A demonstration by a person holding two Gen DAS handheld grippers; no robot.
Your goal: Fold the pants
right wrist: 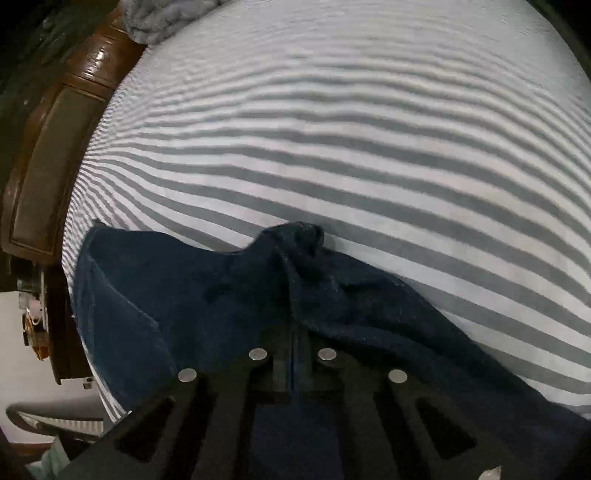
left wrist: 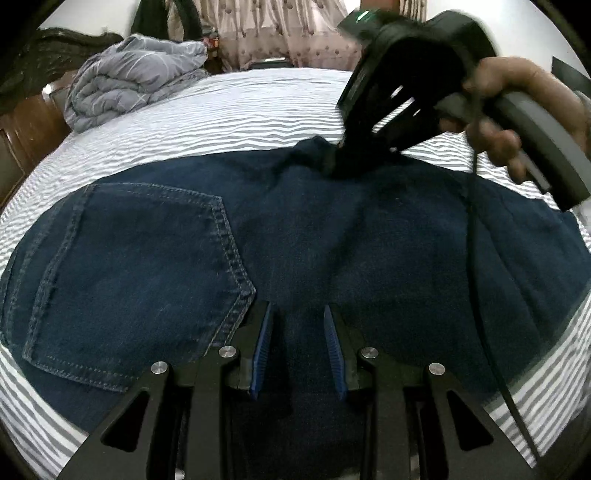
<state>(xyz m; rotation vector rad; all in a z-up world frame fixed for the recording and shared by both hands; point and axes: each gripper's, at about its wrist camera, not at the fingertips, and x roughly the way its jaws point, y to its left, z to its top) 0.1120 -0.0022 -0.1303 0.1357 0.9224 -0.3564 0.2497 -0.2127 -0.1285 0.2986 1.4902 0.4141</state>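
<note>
My right gripper (right wrist: 293,343) pinched the jeans (left wrist: 314,236) at the crotch; left gripper (left wrist: 298,328) hovered unclenched above them. That thin bite risked slipping.

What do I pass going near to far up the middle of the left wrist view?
Left gripper with blue pads, open over the cloth → dark blue denim pants → grey-and-white striped bedsheet → pinkish patterned curtain.

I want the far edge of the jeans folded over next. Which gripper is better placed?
Right: the right gripper is already shut on the jeans at their far edge, bunching them. The left gripper hovers open.
</note>
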